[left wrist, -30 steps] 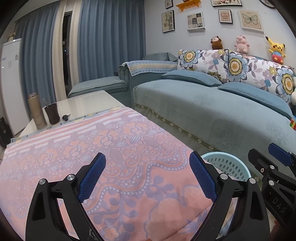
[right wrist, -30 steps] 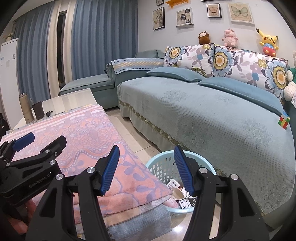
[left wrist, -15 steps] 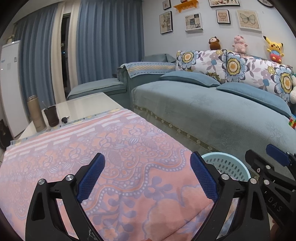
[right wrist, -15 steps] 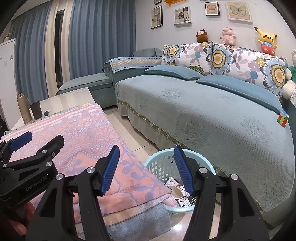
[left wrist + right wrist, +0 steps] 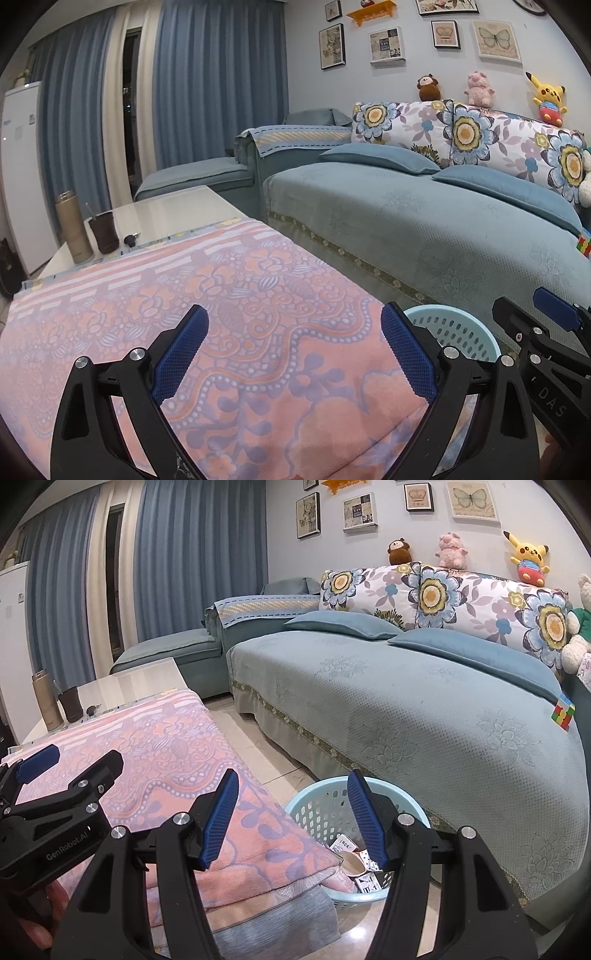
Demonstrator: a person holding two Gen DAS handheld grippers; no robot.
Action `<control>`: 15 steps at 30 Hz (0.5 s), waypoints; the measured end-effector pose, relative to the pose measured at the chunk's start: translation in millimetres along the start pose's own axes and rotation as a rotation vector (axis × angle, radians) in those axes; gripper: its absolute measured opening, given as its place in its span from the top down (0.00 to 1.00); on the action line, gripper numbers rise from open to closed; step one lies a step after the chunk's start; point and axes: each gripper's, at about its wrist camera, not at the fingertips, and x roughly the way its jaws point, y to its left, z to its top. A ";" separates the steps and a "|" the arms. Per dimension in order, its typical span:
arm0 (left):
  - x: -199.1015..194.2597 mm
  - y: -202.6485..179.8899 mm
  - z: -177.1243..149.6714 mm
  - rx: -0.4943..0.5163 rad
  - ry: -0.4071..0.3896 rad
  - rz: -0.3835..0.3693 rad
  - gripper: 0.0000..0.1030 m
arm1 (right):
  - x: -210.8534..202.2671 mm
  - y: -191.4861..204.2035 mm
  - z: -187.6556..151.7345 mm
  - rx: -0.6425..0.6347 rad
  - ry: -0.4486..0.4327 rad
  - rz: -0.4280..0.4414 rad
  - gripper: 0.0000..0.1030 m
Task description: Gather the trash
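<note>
Two grippers hang side by side over a low table (image 5: pixel 173 218) draped in a pink flowered blanket (image 5: pixel 236 314), which serves as the landmark here. The left gripper (image 5: pixel 293 350) has its jaws spread wide with nothing between them, only blanket beneath. The right gripper (image 5: pixel 290 816) has its jaws moderately apart and empty too; between its blue pads (image 5: pixel 218 816) the blanket's corner and the basket show.

One light blue plastic basket (image 5: pixel 321 805) stands on the tiled floor just beside the blanket's near right corner, between the table and the sofa (image 5: pixel 406 709). In it lies the trash (image 5: pixel 354 864): a paper cup on its side and a few small printed cartons; an exact count cannot be made because the gripper and blanket hide part of the basket. No loose trash shows on the blanket.

At the far end of the table, beyond the blanket, stand one tall tan flask (image 5: pixel 73 230) and one dark cup (image 5: pixel 103 232) just beside it, with a small dark object near them.

The blue-green sofa runs along the right of the table, with two blue cushions (image 5: pixel 343 624) and flowered back pillows. Three plush toys sit on its back: a brown monkey (image 5: pixel 399 551), a pink pig (image 5: pixel 451 550) and a yellow one (image 5: pixel 526 558). One colour cube (image 5: pixel 562 712) rests on the sofa's right edge. Blue curtains (image 5: pixel 218 85) hang behind the table.
</note>
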 end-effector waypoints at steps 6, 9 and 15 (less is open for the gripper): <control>0.2 0.6 0.1 -0.002 0.001 -0.005 0.11 | -1.2 -2.8 -0.1 0.011 -0.003 -0.005 0.44; 0.0 0.8 0.2 0.001 -0.002 -0.003 0.11 | -1.3 -3.3 0.4 0.010 -0.005 -0.004 0.44; -0.7 0.5 0.0 0.003 0.001 -0.008 0.11 | -1.2 -2.8 0.6 0.010 -0.004 -0.004 0.44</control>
